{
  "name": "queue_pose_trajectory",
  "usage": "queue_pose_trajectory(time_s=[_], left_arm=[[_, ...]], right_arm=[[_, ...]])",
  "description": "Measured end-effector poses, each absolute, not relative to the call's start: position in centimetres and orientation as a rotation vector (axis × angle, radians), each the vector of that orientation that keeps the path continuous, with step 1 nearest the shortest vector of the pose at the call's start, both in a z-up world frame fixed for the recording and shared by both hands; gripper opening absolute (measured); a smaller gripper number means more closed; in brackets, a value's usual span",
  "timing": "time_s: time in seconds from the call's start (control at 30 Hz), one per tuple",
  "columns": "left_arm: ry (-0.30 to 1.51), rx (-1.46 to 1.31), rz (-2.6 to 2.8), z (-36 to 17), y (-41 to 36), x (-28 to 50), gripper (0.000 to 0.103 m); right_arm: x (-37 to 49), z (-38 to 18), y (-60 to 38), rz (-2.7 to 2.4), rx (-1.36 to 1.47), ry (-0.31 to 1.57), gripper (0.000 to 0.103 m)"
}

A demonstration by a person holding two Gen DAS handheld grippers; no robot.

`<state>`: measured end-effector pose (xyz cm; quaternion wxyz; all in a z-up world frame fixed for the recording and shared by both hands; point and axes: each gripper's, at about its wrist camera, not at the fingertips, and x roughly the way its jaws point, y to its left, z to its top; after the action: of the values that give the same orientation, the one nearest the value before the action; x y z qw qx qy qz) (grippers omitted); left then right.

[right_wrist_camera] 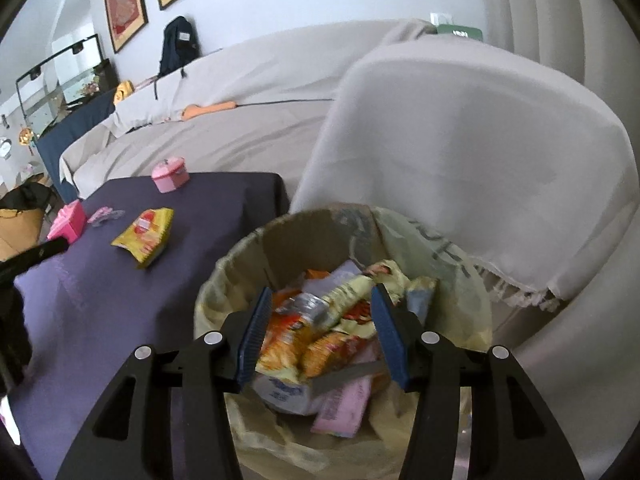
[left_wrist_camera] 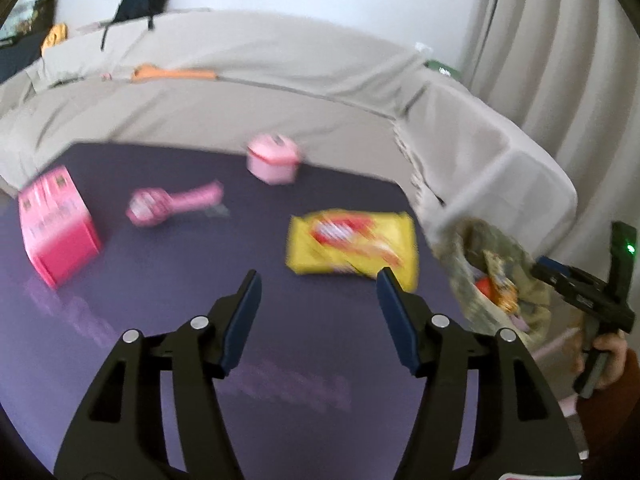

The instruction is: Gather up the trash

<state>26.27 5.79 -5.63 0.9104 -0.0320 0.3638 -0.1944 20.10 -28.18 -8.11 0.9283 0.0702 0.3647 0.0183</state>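
Round lined waste bin (right_wrist_camera: 280, 240), stuffed with crumpled wrappers, stands just beside right edge of dark purple cloth-covered surface (right_wrist_camera: 120, 300), likely so trash goes straight in.

Right tool (right_wrist_camera: 318, 328) hangs over bin mouth, jaws parted, nothing between pads; looks like a drop spot.

Left tool (left_wrist_camera: 318, 308) spread, empty, angled down at surface, aimed at flat yellow snack packet (left_wrist_camera: 352, 246), which lies near bin side of surface. Judged next pick.

Pink box (left_wrist_camera: 56, 228), pink lidded tin (left_wrist_camera: 274, 162) well away from bin; probably not trash.
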Motion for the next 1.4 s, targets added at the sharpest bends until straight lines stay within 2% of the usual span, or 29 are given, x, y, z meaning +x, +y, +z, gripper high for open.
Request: queue_pose_trajectory(time_s=[0.2,0.37,0.57,0.73,0.93,1.17,1.4], left_arm=[[0.721,0.090,-0.357,-4.9,7.7,32.7,0.058],[0.820,0.078,-0.305,-6.6,8.8,38.8,0.058],[0.904,0.056,-0.289,-9.4,9.5,41.2,0.058],[0.945,-0.028,-0.304,-9.9,10.7,39.9,0.058],[1.002,-0.114,-0.441,-9.2,11.3,34.3,0.058],[0.929,-0.104,-0.342,-7.3,14.7,29.3,0.058],[0.914,-0.045,-0.313,-7.3,16.7,28.3,0.058]], right_arm=[[21.6,-7.4,-24.8,0.103,0.106,0.747,0.049],[24.1,-7.2,-22.1,0.154,0.081,0.764,0.049],[27.6,-7.4,-19.4,0.219,0.049,0.796,0.049],[29.9,-7.5,-18.4,0.248,0.062,0.811,0.049],[32.8,-8.3,-15.8,0.334,0.085,0.845,0.049],[36.0,-9.3,-11.5,0.366,0.042,0.891,0.050],[36.2,-11.3,-10.2,0.377,0.054,0.964,0.051]])
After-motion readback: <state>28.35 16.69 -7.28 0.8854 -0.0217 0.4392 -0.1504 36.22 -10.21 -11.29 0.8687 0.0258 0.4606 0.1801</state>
